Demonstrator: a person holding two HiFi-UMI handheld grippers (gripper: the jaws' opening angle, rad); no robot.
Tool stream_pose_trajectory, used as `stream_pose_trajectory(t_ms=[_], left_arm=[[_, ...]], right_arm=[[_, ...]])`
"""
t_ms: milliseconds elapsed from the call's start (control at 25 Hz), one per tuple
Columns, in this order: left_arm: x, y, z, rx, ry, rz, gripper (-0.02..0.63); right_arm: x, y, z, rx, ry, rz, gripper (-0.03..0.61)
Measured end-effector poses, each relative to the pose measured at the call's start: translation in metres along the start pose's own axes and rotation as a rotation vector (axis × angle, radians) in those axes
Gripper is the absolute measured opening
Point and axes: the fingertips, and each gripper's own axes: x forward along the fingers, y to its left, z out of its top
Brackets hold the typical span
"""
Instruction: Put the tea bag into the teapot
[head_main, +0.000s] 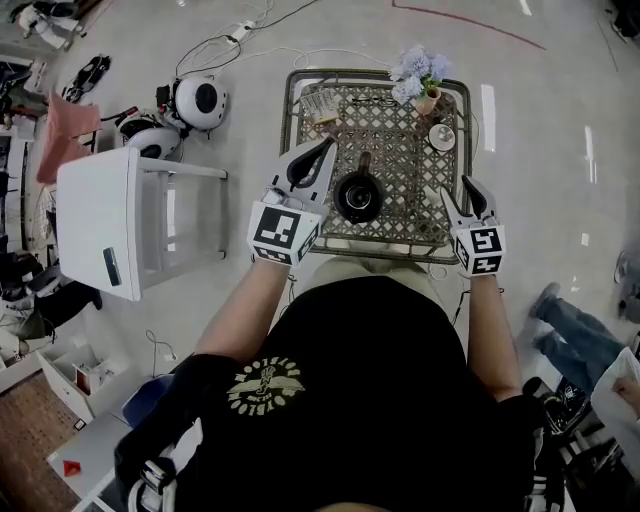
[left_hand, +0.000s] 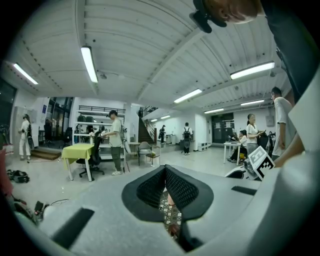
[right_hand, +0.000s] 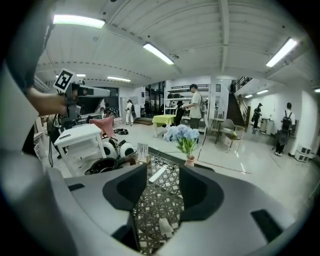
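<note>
Provisionally, we log the task as unconfirmed. The round black teapot (head_main: 358, 197) sits on the brown woven-lattice table (head_main: 395, 150). Its mouth reads dark, and we cannot make out a tea bag inside.

- **Left gripper** (head_main: 322, 152): just left of the teapot, jaws pressed together at the tips. A thin pale sliver shows in the slit, and we cannot identify it.
- **Right gripper** (right_hand: 162, 175): right of the teapot, jaws spread wide with nothing between them.
- **Other items:** right of the teapot, a small pale scrap (right_hand: 165, 227) lies on the lattice, possibly the tea bag. Beyond the teapot, to its left, stands a small holder of pale packets (head_main: 320, 103).

Our judgement is that pick-up and drop both remain, unless a bag already lies unseen in the pot.
</note>
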Motion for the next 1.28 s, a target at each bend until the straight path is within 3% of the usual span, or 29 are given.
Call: stream_pose_trajectory(t_ms=[280, 880, 1240, 1280], left_arm=[[-0.01, -0.002, -0.006, -0.012, 0.021, 0.072, -0.005], [-0.019, -0.024, -0.066, -0.041, 0.145, 0.148, -0.005], [-0.045, -0.024, -0.077, -0.046, 0.203, 0.233, -0.005], [-0.048, -0.023, -0.077, -0.044, 0.206, 0.24, -0.005]], right_arm=[[0.029, -0.007, -0.066, 0.016, 0.125, 0.073, 0.172], [0.085, -0.006, -0.209, -0.048, 0.422, 0.24, 0.173], [0.112, -0.005, -0.257, -0.089, 0.545, 0.293, 0.172], [0.112, -0.005, -0.261, -0.106, 0.572, 0.29, 0.126]])
